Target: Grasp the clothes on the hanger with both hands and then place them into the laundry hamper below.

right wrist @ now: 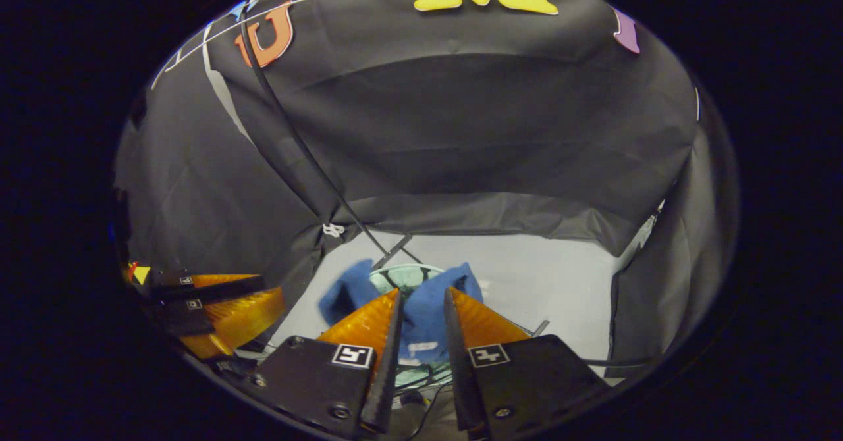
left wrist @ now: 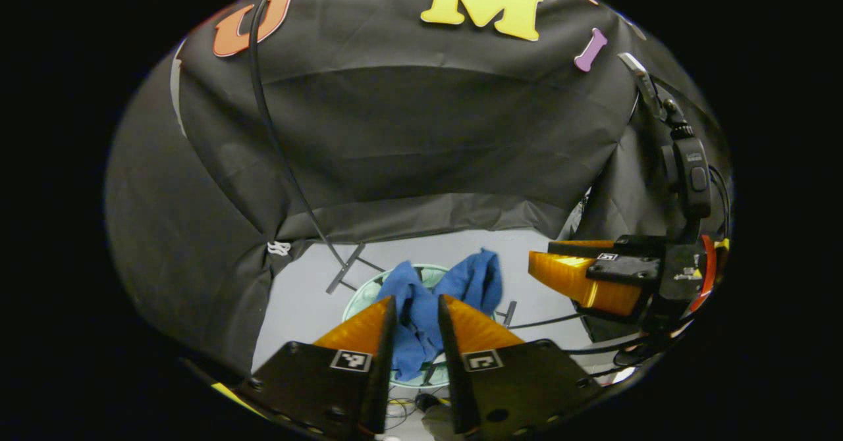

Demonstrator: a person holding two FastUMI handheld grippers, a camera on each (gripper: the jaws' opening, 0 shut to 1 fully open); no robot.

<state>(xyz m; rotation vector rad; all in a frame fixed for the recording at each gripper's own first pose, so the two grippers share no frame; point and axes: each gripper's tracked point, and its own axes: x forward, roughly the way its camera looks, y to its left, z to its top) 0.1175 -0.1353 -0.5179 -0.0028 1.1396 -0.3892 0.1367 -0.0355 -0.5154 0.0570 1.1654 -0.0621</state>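
Black cloth wall fills the upper frame in both views; pale grey floor [left wrist: 309,303] shows open room lower centre, bounded by the cloth's hem. Round pale-green wire laundry hamper [left wrist: 359,299] sits on the floor at lower centre. Blue cloth garment [left wrist: 421,296] hangs over the hamper, two lobes up, long axis roughly vertical in frame. Left gripper [left wrist: 417,306] narrowly open, fingers pressing the garment between them. Right gripper [right wrist: 421,299] likewise clamps blue fabric. Thin black cable [left wrist: 276,138] runs diagonally from upper left.
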